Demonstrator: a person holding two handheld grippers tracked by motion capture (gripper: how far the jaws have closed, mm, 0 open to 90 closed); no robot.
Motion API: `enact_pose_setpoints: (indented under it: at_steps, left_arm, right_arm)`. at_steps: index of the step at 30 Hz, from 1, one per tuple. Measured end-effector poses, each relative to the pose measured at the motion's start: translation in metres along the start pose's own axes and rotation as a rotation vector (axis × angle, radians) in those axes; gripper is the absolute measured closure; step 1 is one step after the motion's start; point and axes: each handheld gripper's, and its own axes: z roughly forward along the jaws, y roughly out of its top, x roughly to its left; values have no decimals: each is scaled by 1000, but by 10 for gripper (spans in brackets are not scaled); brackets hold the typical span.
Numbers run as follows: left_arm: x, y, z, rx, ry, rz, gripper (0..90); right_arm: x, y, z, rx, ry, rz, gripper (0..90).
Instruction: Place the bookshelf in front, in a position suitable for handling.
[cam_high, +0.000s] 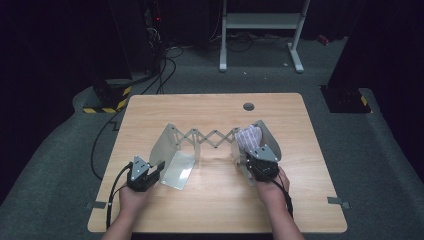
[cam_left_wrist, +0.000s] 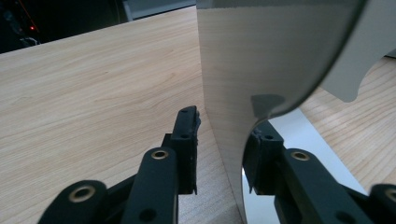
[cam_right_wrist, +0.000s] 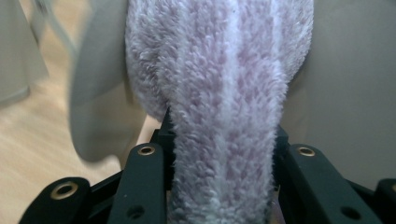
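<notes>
While my right gripper (cam_right_wrist: 224, 140) pinches the fuzzy towel (cam_right_wrist: 219, 93), left gripper (cam_left_wrist: 224, 144) is spread. Rack panel (cam_left_wrist: 261, 56) sits between its jaws, unclamped.

A lab or test room is showing here: a wooden table (cam_high: 210, 107) is standing on grey carpet (cam_high: 60, 150), with black cables (cam_high: 160, 70) trailing toward dark equipment and hazard-striped stand bases (cam_high: 102, 107).

A light wooden table (cam_high: 210, 210) fills the middle, with a round dark grommet hole (cam_high: 248, 106) near its far edge at about one o'clock. Beyond it at twelve o'clock stands a white metal frame (cam_high: 261, 22) on grey carpet (cam_high: 375, 150); black cables (cam_high: 162, 70) trail at eleven o'clock beside a yellow-black striped base (cam_high: 107, 102).
</notes>
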Motion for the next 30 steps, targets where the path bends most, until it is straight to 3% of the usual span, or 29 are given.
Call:
enact_pose_setpoints:
  at_steps: [7, 16, 22, 26, 27, 29, 30]
  left_arm:
    - [-1, -3, 3, 22, 0, 11, 626]
    - [-2, -4, 3, 23, 0, 13, 597]
    - [-3, -5, 3, 28, -2, 14, 592]
    - [-3, -4, 3, 18, -5, 7, 591]
    - [-3, -4, 3, 18, -5, 7, 590]
    - [-3, -4, 2, 19, -5, 4, 589]
    - [-3, -4, 2, 19, -5, 4, 589]
  right_arm:
    - [4, -29, 22, 129, 41, 16, 633]
    - [5, -38, 31, 176, 57, 8, 632]
    - [4, -33, 27, 142, 48, 6, 631]
    - [6, -19, 15, 57, 22, 2, 631]
    - [6, -19, 15, 57, 22, 2, 631]
    - [9, -6, 4, -10, 6, -14, 632]
    - [9, -6, 4, -10, 6, -14, 632]
